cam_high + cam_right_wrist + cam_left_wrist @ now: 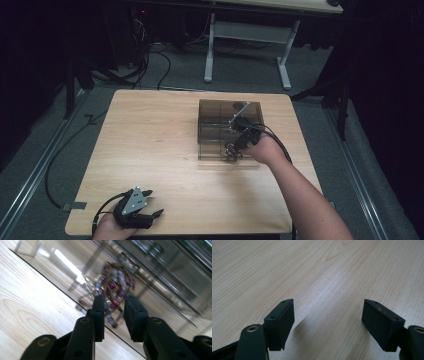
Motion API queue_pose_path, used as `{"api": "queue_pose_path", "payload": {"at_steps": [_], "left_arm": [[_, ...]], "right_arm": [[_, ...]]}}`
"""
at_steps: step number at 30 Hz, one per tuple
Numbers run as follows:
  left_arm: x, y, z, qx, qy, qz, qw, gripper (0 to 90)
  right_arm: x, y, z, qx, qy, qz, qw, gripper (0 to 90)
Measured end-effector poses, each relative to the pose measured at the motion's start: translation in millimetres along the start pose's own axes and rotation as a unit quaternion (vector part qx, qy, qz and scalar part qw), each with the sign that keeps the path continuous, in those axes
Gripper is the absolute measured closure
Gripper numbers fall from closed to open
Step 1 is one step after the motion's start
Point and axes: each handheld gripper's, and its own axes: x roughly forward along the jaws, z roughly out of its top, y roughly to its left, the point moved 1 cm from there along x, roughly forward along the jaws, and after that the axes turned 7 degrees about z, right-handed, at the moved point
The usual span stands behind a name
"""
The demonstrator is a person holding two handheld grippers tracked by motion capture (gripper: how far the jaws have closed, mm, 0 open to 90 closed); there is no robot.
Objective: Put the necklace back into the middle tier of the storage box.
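Reaching over the right half of the wooden table [150,145], the person's right hand [264,148] carries the right gripper [239,146] against the near edge of a smoky, see-through plastic organizer box [210,112] with inner dividers. In the right gripper view, the two black jaws of that gripper [113,311] stand a narrow gap apart, and a beaded bracelet [115,287] with purple, pink and pale beads hangs down between them; the frame is blurred, so whether the pads actually press on the beads cannot be told. A thin metal ring or clasp [88,285] shows just beside the bracelet, to its left in that view. Behind the bracelet lies the box's tinted wall, with bright reflections across it. From above, the bracelet [231,151] appears as a small dark tangle at the box's front edge, right at the gripper's tips. A grey plate [240,112] slants up over the middle of the box, and a black cable [278,140] curves from the gripper past the wrist.

At the near left corner of the table, the left hand [111,226] rests with the left gripper [159,212], its grey three-cornered plate facing up. In the left gripper view its jaws are spread wide [328,320] over bare wood grain, with nothing between them.
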Motion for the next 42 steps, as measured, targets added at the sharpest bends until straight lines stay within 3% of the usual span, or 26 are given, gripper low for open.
{"api": "queue_pose_path", "payload": {"at_steps": [4,13,21,24,27,28,32,36,42], "left_arm": [[0.3,-0.1,0.1,-0.001,0.0,0.0,1.0,26.7],[0.1,-0.5,0.2,0.001,0.002,0.003,1.0,26.8],[-0.1,-0.8,0.1,0.003,0.002,0.002,1.0,26.8],[-0.3,-0.8,-0.1,0.002,-0.001,0.002,1.0,26.7],[-1.0,0.0,-0.5,-0.003,-0.005,0.001,1.0,26.6],[-1.0,0.0,-0.6,-0.006,-0.007,0.001,1.0,26.6],[-2.3,1.4,-1.2,-0.01,-0.014,0.0,0.9999,26.4],[-3.5,2.4,-1.7,-0.014,-0.017,0.0,0.9998,26.4],[-4.2,3.0,-2.1,-0.021,-0.022,0.003,0.9995,26.4]], "right_arm": [[-0.7,-7.6,-9.1,-0.003,0.001,-0.004,1.0,80.3],[4.6,-8.3,-18.5,-0.007,0.002,0.0,1.0,89.9],[0.8,-2.1,-31.6,-0.022,-0.012,0.011,0.9996,90.0],[-1.0,1.7,-39.7,-0.01,-0.021,0.016,0.9996,90.0],[-1.1,2.5,-48.4,-0.017,-0.026,0.015,0.9994,89.3],[-1.8,2.9,-53.1,-0.006,-0.033,0.019,0.9993,87.9],[-1.3,2.1,-69.7,-0.002,-0.059,0.024,0.998,83.6],[2.9,4.3,-87.8,-0.009,-0.089,0.017,0.9959,76.8],[13.2,3.6,-122.4,-0.003,-0.167,0.016,0.9858,70.2]]}}
